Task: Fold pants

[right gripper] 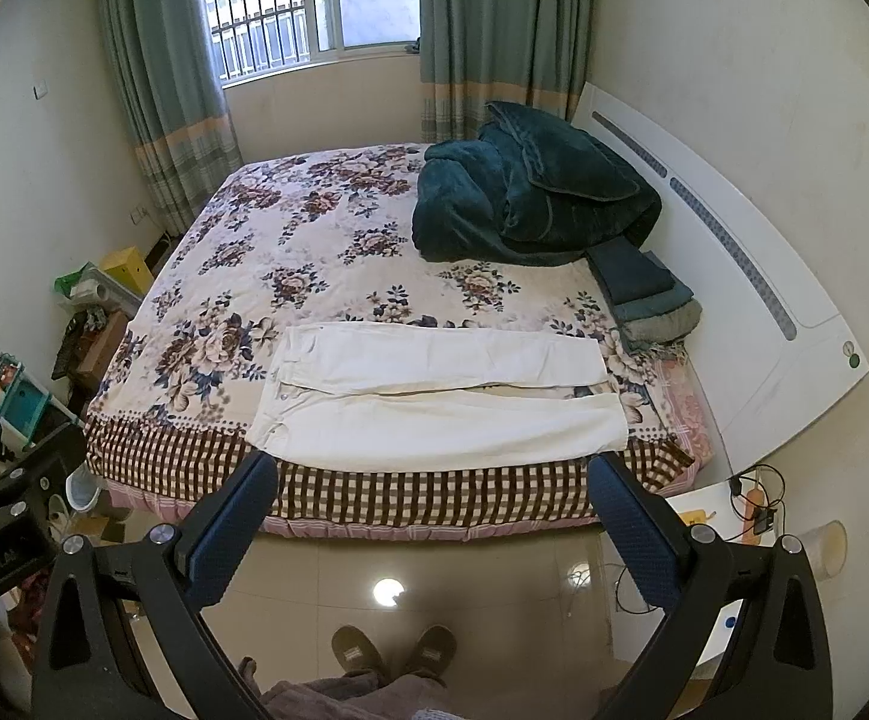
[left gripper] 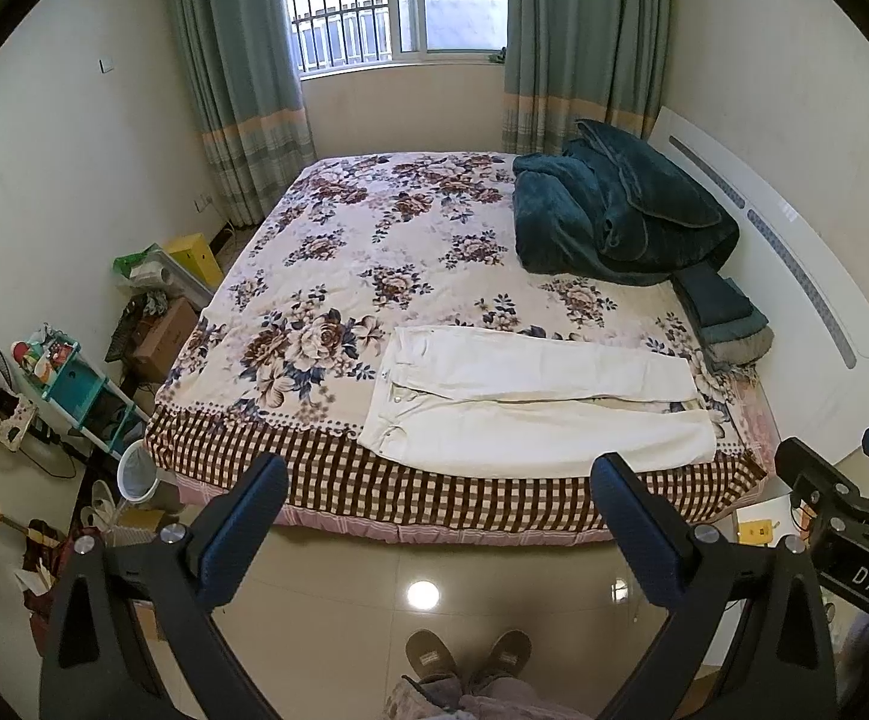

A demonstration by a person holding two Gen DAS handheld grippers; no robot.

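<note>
**Pants spread flat near the bed's front edge, both jaws wide and empty**

Pants (left gripper: 530,405) (white, unfolded) lie across the front part of the bed (left gripper: 338,276), waist to the left, both legs running right, side by side with a thin gap between them. The near leg reaches the checked border of the floral bedspread.

The left gripper (left gripper: 437,489) hangs over the tiled floor (left gripper: 374,576) short of the bed, its jaws spread wide and gripping nothing; the pants lie beyond and between them. The right gripper (right gripper: 431,486) is likewise spread and empty, apart from the cloth. A dark green blanket (left gripper: 608,210) is heaped at the far right.
</note>
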